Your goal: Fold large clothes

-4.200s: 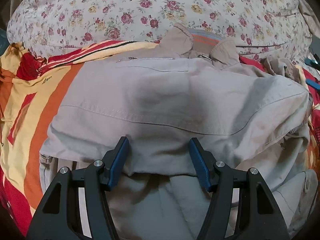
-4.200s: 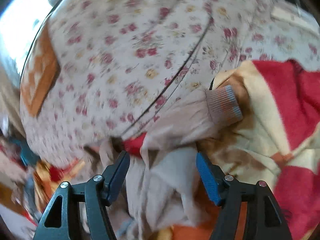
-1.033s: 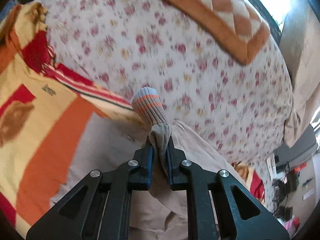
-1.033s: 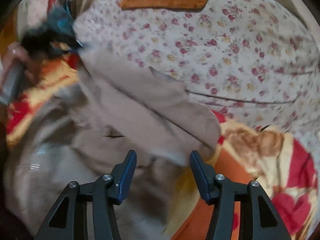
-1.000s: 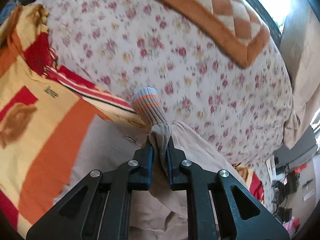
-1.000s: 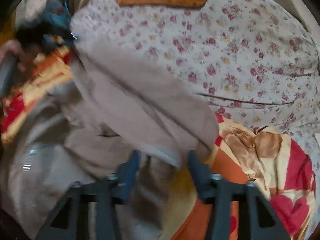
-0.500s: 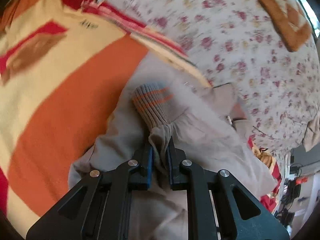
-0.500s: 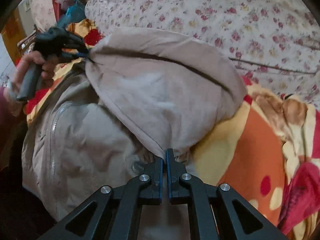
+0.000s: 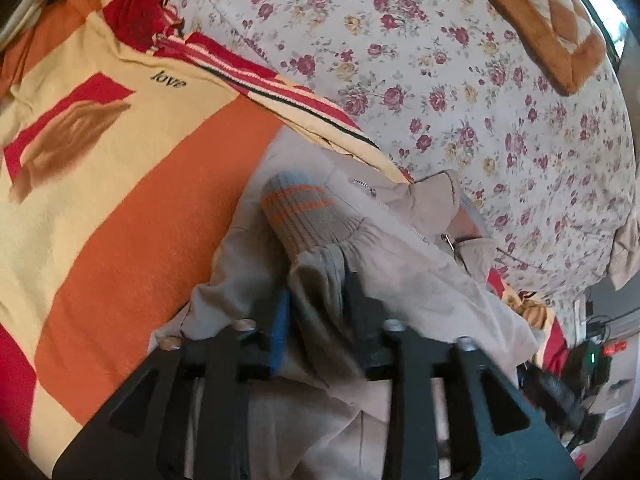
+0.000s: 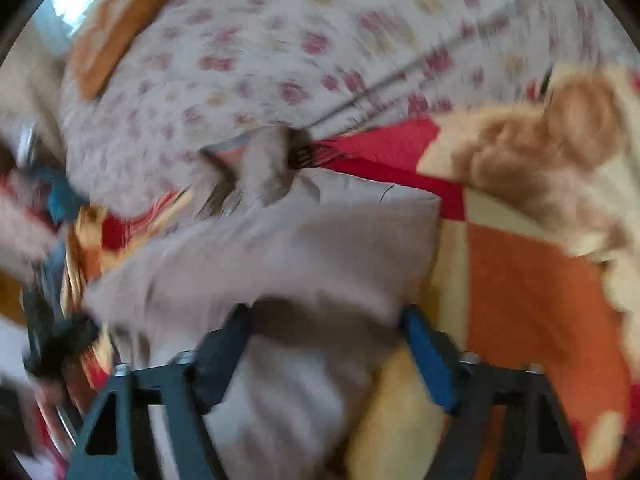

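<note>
Right now you are finishing a sleeve fold on the beige jacket (image 9: 400, 280): at the bottom centre of the left wrist view your left gripper (image 9: 316, 320) is opening, its blue pads drawing off the gathered sleeve (image 9: 320, 280) that lies between them, so the cloth looks released rather than pinched. Half a second ago those pads were clamped tight on that same gather. Just above it the striped ribbed cuff (image 9: 304, 216) rests on the jacket body, with the zipper (image 9: 400, 216) running toward the right. In the blurred right wrist view your right gripper (image 10: 324, 344) is opening too, jaws well apart over the jacket's folded edge (image 10: 280, 264) and gripping nothing; half a second ago they were fully shut at that edge. Farther up, the jacket lies on the orange, red and cream blanket (image 9: 120, 200), and beyond that spreads the floral bedspread (image 9: 440, 80), with a checked orange cushion (image 9: 552, 24) at upper right. Next, I judge, you should lift both grippers clear without dragging the sleeve, then take the other sleeve or the hem.
</note>
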Demonstrator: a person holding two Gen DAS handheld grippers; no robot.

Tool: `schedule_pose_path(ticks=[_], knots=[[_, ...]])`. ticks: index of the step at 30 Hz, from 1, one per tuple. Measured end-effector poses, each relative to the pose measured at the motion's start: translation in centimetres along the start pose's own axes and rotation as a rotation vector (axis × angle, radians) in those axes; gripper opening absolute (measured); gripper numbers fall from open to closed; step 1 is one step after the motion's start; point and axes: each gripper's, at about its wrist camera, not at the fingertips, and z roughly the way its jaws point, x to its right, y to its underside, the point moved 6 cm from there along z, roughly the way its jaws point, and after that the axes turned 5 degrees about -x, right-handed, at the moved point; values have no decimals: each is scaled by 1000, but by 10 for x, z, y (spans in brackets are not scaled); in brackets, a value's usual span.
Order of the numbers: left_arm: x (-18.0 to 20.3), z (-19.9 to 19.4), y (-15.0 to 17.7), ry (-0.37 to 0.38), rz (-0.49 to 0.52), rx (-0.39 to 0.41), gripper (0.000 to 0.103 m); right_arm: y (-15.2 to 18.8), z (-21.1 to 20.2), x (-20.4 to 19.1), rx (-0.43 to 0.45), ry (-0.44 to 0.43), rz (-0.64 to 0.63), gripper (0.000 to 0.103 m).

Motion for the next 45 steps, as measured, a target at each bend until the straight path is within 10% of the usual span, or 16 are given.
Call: schedule_pose_path(ticks=[2, 5, 10, 15, 22, 30, 35, 45], knots=[[1, -5, -2, -14, 26, 25, 54, -15, 2, 1, 69, 105, -43, 17], [0, -18, -8, -67, 47, 96, 61, -30, 4, 22, 100, 223, 22, 14], [6, -28, -10, -71, 78, 137, 61, -19, -27, 16, 95, 129, 7, 15], [24, -15, -1, -86, 145, 114, 61, 25, -81, -44, 106, 16, -192, 52], [14, 16, 0, -161, 142, 68, 61, 131, -90, -122, -32, -91, -538, 52], [5, 28, 0, -175, 86, 48, 61, 98, -2, -109, 12, 134, -434, 45], [5, 32, 3, -170, 109, 37, 63, 62, -13, -54, 92, 266, -244, 0], [7, 6, 9, -101, 100, 60, 69, 79, -55, -24, 52, 235, -182, 0]])
